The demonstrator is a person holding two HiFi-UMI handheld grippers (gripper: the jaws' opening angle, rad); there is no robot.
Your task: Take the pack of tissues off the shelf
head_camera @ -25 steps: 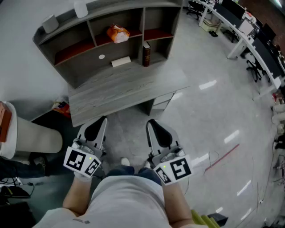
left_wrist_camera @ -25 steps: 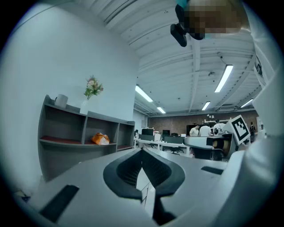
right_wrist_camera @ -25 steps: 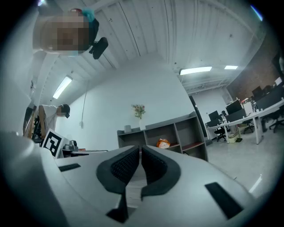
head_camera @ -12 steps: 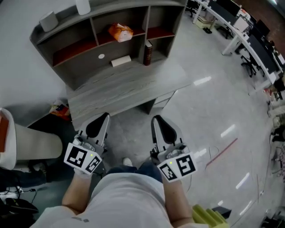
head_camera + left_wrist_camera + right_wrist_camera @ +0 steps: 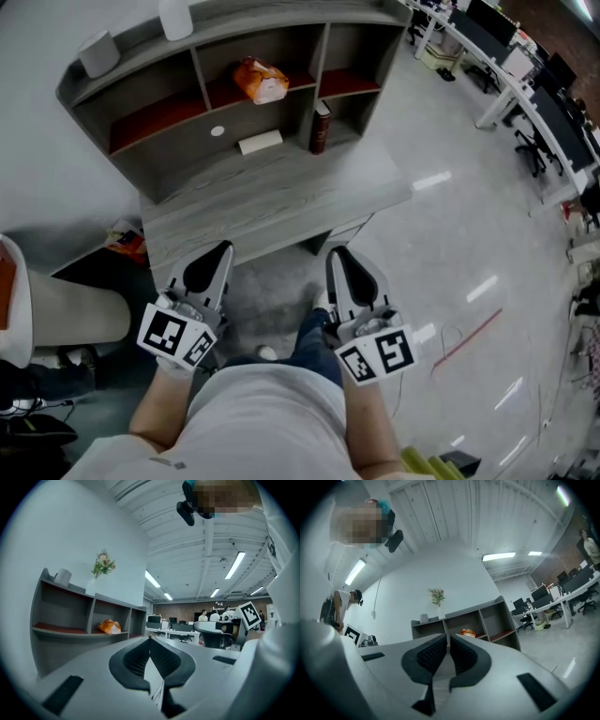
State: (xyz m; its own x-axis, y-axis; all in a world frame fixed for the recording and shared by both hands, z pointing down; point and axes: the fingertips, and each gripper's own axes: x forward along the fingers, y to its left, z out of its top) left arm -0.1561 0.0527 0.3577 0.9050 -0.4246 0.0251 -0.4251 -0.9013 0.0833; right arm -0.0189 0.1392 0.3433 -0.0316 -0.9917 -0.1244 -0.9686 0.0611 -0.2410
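The pack of tissues (image 5: 262, 81) is orange and crumpled and lies on the red upper shelf in the middle bay of a grey shelf unit (image 5: 197, 70) at the back of the desk. It also shows small in the left gripper view as the orange pack (image 5: 109, 626), and in the right gripper view as the orange pack (image 5: 467, 632). My left gripper (image 5: 208, 267) and right gripper (image 5: 345, 272) hang low by my body, in front of the desk's near edge and far from the shelf. Both are shut with nothing between the jaws.
Under the tissues, on the grey desk (image 5: 272, 202), lie a white flat box (image 5: 260, 142) and a small white disc (image 5: 217, 131), with a dark book (image 5: 321, 128) upright beside them. A cup (image 5: 98, 53) and a vase (image 5: 174, 17) top the unit. A pale chair (image 5: 56, 305) stands at left, office desks (image 5: 525, 84) at right.
The shelf and desk have slid a little to the right and down in the head view. Both grippers stay shut and low, side by side.
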